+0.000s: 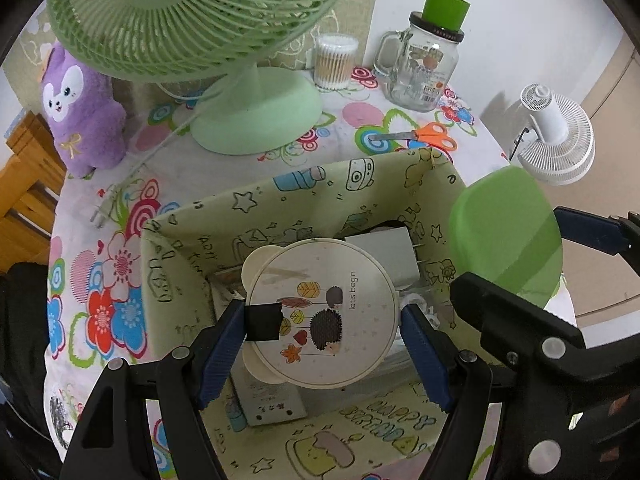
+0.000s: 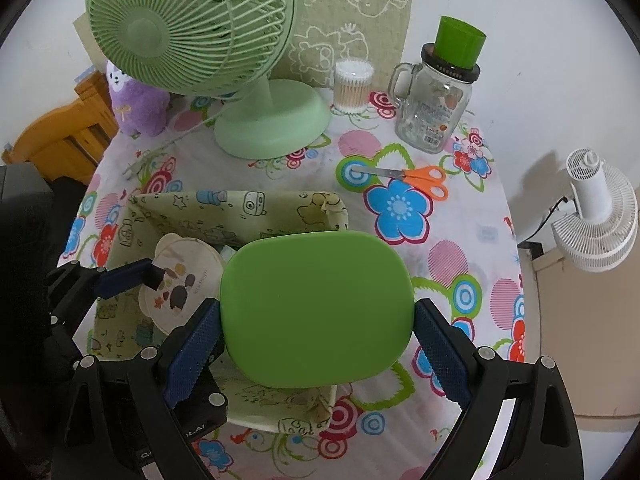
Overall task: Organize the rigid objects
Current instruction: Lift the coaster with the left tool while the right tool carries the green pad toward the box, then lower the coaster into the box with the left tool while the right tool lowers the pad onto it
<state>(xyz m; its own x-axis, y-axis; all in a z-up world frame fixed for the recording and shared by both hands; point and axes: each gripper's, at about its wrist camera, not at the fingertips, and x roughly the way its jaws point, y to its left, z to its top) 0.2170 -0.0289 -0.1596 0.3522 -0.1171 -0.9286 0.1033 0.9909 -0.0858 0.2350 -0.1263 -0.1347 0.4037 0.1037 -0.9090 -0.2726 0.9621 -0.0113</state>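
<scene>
My left gripper (image 1: 322, 322) is shut on a round cream case with a hedgehog print (image 1: 322, 316), held over the open fabric storage box (image 1: 256, 204). The case also shows in the right wrist view (image 2: 182, 280). My right gripper (image 2: 316, 332) is shut on a green rounded lid-like case (image 2: 316, 304), held above the box's right side (image 2: 240, 216); the green case also shows in the left wrist view (image 1: 506, 236). Inside the box lie a white adapter (image 1: 390, 256) and a white box (image 1: 272, 404).
On the flowered tablecloth stand a green desk fan (image 2: 224, 40), a cotton swab tub (image 2: 352, 86), a glass mug jar (image 2: 438, 108) with a green cup (image 2: 458, 42) on top, orange scissors (image 2: 420, 180) and a purple plush (image 2: 136, 106). A white fan (image 2: 596, 208) is off to the right.
</scene>
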